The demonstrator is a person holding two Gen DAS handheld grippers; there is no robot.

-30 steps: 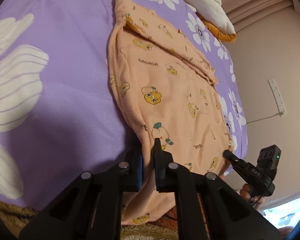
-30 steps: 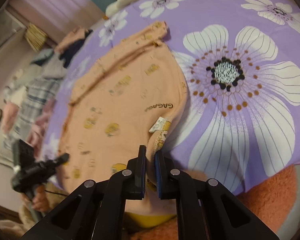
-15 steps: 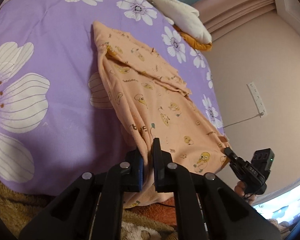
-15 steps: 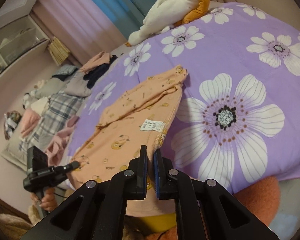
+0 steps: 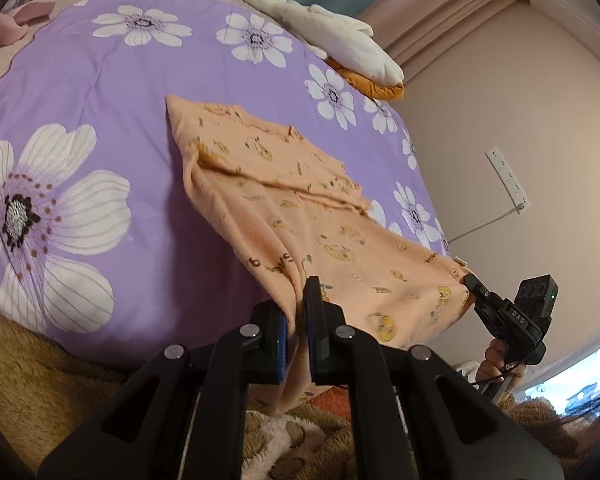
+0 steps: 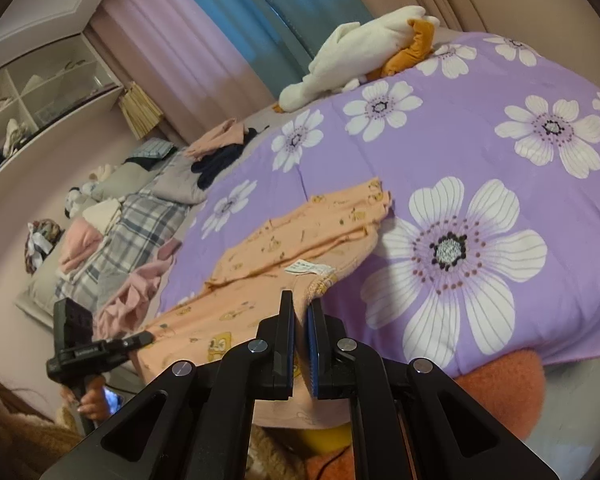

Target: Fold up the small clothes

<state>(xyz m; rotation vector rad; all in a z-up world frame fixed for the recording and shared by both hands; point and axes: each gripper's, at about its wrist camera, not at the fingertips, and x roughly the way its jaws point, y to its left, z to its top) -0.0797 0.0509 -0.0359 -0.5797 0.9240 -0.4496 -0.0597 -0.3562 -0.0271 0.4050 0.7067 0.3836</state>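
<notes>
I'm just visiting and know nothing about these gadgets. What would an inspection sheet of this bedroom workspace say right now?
Surface: purple flowered quilt on a bed.
Job's things: orange printed garment, far end on the quilt, near edge lifted; white care label showing.
Clutter: white and orange plush toy at the quilt's far end; loose clothes and plaid bedding beside it.
Grippers: left gripper and right gripper each shut on one near corner of the garment.
Cables: a cord running to a wall power strip.
Surroundings: curtains, open shelves, beige wall.
</notes>
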